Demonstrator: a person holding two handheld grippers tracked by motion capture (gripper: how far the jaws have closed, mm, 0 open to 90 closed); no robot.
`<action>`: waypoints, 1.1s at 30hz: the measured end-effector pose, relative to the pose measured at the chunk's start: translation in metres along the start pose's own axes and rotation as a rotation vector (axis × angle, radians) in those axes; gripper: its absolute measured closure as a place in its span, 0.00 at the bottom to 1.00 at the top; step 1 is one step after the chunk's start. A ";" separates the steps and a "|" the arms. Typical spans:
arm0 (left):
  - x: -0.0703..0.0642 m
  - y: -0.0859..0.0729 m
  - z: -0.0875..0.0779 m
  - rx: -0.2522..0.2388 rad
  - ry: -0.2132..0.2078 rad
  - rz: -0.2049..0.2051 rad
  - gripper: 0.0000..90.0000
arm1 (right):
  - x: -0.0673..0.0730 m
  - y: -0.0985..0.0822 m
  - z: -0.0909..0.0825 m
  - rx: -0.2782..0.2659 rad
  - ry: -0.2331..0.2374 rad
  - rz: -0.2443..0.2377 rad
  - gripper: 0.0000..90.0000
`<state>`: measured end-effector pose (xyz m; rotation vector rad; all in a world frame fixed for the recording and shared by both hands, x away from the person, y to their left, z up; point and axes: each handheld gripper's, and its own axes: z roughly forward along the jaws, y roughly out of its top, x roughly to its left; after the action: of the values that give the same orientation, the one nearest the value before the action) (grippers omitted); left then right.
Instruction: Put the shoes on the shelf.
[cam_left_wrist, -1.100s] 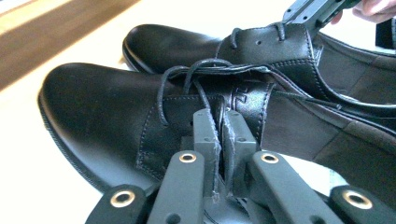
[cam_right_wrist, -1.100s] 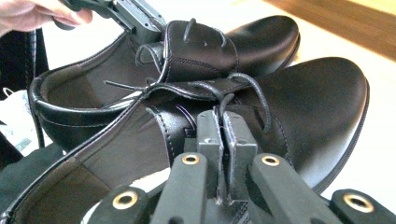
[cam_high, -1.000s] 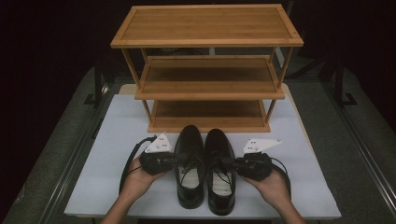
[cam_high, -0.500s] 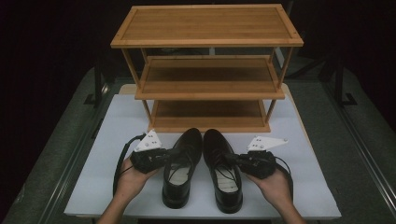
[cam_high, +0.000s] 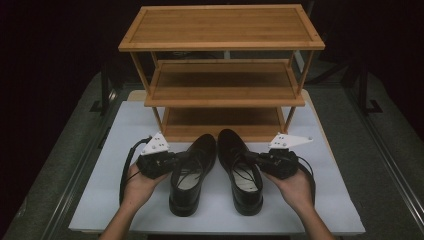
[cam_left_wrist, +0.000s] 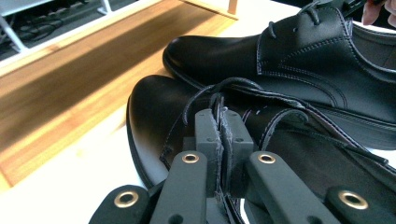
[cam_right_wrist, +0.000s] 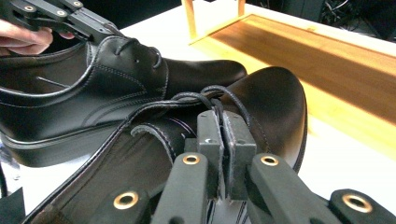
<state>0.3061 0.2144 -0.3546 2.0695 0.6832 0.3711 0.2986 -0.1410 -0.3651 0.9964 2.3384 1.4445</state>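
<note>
- Holding one shoe per gripper: my left gripper (cam_high: 176, 161) is clamped on the left shoe (cam_high: 191, 172), my right gripper (cam_high: 250, 157) on the right shoe (cam_high: 241, 170), both by the lace edge.
- Shoes have moved toward the rack (cam_high: 220, 90) and splayed, toes together, since a second ago.
- Judged: shelving them is underway; bottom shelf nearest.

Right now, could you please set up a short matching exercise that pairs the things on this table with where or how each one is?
Things:
1. left shoe
2. right shoe
3. wooden rack
4. white mat

States:
a. stands behind the shoes, three shelves
b. clamped by the right gripper
c. lies under shoes and rack
d. clamped by the left gripper

Pairs: 1-d, 2-b, 3-a, 4-c
</note>
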 end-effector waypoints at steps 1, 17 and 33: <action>0.002 0.002 0.001 -0.002 0.005 0.000 0.97 | -0.002 0.002 0.001 -0.001 -0.001 0.002 0.97; 0.043 0.021 0.037 -0.036 0.078 -0.027 0.97 | -0.053 0.030 0.023 -0.010 -0.084 0.035 0.97; 0.061 0.033 0.082 -0.059 0.146 -0.020 0.97 | -0.082 0.041 0.057 -0.003 -0.151 0.054 0.97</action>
<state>0.4067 0.1810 -0.3722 1.9928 0.7702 0.5286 0.4064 -0.1421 -0.3710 1.1335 2.2178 1.3412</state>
